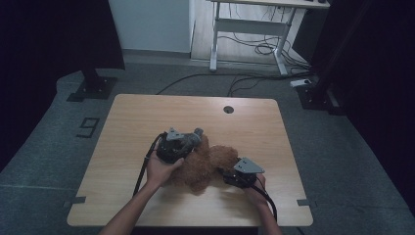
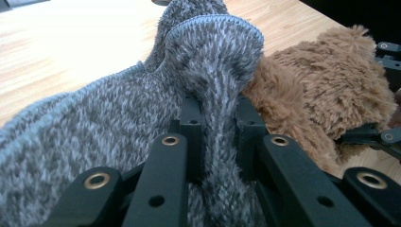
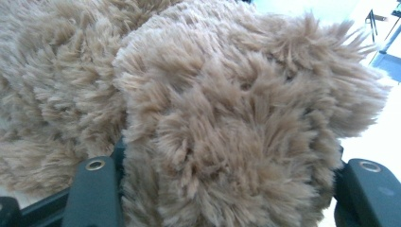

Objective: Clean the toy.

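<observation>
A: Where the light wooden tabletop carries the work, what lies near its middle?

B: A fluffy brown plush teddy bear lies there, closer to the person's edge, between the two hands. A grey knitted woollen garment sits against its left side.

A: While the left gripper is on that grey knit, how do its fingers stand?

B: They are nearly closed, pinching a raised fold of the knit between the two black pads. In the left gripper view the fold rises up from between them and arches over, with its stitched hem at the top, touching the bear's brown fur just beside it.

A: And the right gripper?

B: It comes in from the bear's right side. In the right gripper view its fingers stand about half open, with a thick lump of the tan fur filling the gap between them from one side to the other, so they have the bear clamped.

A: Which part of the bear is that?

B: I cannot tell; the fur is too close to the camera.
</observation>
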The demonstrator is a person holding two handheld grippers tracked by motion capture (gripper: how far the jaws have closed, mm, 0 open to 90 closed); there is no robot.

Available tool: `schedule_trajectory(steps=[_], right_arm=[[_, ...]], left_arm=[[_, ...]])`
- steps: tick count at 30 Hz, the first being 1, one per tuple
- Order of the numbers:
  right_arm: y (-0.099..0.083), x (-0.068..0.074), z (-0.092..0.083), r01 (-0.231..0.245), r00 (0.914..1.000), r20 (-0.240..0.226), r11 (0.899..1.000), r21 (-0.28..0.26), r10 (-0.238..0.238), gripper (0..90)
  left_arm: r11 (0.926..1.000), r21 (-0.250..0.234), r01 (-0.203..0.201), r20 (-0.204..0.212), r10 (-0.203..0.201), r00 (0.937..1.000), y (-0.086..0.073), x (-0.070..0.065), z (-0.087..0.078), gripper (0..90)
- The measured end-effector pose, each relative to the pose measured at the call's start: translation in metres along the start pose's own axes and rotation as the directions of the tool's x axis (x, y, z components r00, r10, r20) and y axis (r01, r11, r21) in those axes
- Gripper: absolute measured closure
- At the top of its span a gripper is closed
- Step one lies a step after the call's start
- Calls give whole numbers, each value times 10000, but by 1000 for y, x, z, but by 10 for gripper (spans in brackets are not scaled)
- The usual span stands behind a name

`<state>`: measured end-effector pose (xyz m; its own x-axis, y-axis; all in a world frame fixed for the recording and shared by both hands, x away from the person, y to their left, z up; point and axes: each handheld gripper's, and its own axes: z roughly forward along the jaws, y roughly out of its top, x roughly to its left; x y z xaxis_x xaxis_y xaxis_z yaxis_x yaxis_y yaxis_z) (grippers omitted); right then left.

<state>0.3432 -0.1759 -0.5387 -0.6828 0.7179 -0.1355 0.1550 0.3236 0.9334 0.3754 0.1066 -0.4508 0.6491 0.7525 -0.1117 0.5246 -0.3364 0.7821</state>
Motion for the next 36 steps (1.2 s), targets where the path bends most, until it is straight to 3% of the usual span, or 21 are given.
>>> schedule_trajectory(steps=[2,7,10,12,15,17,21,24,26,29,31,33,36], right_arm=[[1,-1,-2,-176,9995,-253,9998,96,179,322],[3,-5,-11,-836,9943,-642,9962,235,849,131],[8,-8,-20,-1308,9843,-1156,9909,321,1336,105],[12,-12,-26,-1582,9782,-1349,9874,95,1580,105],[22,-19,-33,-2167,9691,-1272,9757,-316,2111,97],[30,-23,-34,-2298,9672,-1207,9725,-388,2237,92],[45,-32,-20,-2460,9619,-1145,9687,335,2483,67],[48,-32,-6,-2218,9586,-1477,9636,1491,2435,17],[43,-28,2,-1975,9558,-1693,9516,2352,2403,0],[31,-21,7,-1960,9506,-1766,9349,2959,2552,0],[24,-20,6,-2246,9387,-1897,9280,2972,2879,65],[18,-18,2,-2241,9397,-1937,9353,2737,2819,148],[17,-11,-3,-1872,9567,-1741,9513,2449,2331,271]], left_arm=[[10000,-39,-58,104,58,9999,-7,-2,-1,788],[9981,-494,-358,266,371,9990,-26,-11,-9,795],[9968,-751,-281,431,314,9986,-35,-13,-14,798],[9956,-901,-272,488,317,9983,-40,-14,-16,800],[9941,-1035,-316,593,378,9975,-46,-17,-18,801],[9933,-1110,-334,653,408,9970,-49,-19,-20,802],[9918,-1243,-284,792,384,9961,-54,-21,-23,802],[9915,-1292,-171,975,298,9948,-58,-21,-25,802],[9914,-1298,-178,1067,318,9938,-59,-23,-26,802],[9909,-1315,-292,1149,445,9924,-62,-27,-28,801],[9895,-1398,-371,1143,533,9920,-64,-30,-29,800],[9874,-1540,-353,1134,532,9921,-68,-32,-29,800],[9836,-1715,-552,879,711,9936,-71,-37,-28,800]])
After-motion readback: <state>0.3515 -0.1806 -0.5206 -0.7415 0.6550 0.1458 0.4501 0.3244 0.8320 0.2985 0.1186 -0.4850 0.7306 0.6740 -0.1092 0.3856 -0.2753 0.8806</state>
